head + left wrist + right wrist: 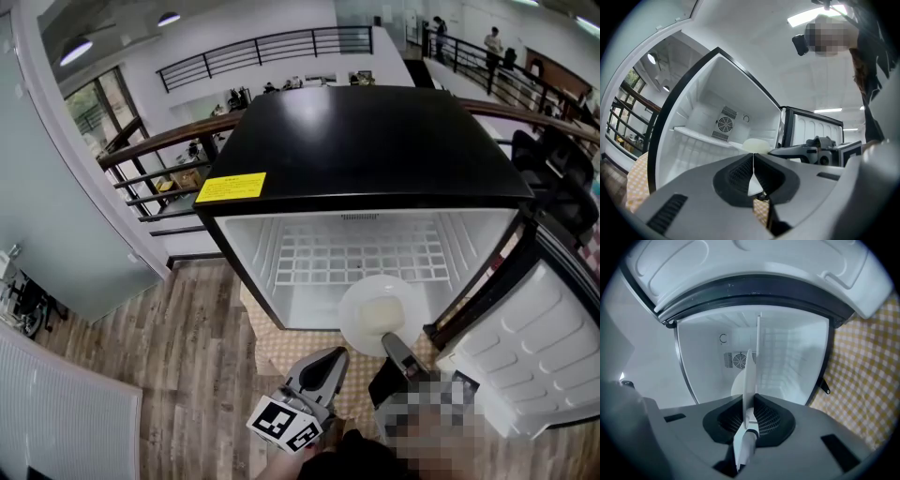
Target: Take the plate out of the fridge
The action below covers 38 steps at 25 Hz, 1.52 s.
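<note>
A white plate (367, 317) hangs level at the open fridge's (366, 141) front edge, half over the wire shelf (356, 255) and half outside. My right gripper (393, 341) is shut on the plate's near rim. In the right gripper view the plate (751, 373) runs edge-on between the jaws of my right gripper (751, 398). Left of the plate and lower, my left gripper (328, 364) is shut with nothing in it. In the left gripper view the jaws of my left gripper (753, 156) meet, and the plate (757, 145) shows beyond them.
The fridge door (539, 342) stands open on the right. A yellow checked mat (281, 352) lies under the fridge on a wooden floor (187, 337). A railing (159, 150) runs behind the fridge, and a white wall panel (66, 412) stands at the left.
</note>
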{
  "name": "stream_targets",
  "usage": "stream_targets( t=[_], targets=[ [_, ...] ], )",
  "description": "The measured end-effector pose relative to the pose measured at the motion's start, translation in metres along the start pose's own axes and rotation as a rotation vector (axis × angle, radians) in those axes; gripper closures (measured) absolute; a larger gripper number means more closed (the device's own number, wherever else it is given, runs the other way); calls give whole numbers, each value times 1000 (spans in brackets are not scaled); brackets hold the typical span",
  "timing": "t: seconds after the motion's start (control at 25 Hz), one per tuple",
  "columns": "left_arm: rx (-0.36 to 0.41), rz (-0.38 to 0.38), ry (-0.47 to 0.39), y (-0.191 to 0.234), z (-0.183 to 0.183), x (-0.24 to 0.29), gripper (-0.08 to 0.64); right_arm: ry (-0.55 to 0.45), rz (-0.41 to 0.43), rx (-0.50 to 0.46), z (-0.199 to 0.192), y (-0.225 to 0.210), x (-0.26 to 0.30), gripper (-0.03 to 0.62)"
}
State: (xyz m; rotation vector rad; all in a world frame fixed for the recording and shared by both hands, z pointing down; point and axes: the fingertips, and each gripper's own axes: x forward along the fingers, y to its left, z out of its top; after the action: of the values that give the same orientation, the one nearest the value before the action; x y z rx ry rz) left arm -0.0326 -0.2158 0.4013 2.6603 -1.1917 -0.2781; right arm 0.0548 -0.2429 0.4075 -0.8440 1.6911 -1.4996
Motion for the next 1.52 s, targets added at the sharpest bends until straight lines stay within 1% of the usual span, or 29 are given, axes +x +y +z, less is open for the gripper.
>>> stream_targets(
  t=[0.32, 0.6, 1.08, 1.52],
  targets=[
    [-12, -22, 9, -9, 1, -30, 548, -29, -29, 4, -26, -7, -26, 531],
    [-13, -30, 8, -21, -2, -59, 548, -32, -29, 27, -54, -11, -48, 531],
    [-22, -29, -9, -40, -4, -89, 548, -44, -40, 15, -73, -14, -80, 531],
    [-40, -44, 4, -61, -18, -112, 548, -64, -59, 13, -88, -18, -115, 531]
  ],
)
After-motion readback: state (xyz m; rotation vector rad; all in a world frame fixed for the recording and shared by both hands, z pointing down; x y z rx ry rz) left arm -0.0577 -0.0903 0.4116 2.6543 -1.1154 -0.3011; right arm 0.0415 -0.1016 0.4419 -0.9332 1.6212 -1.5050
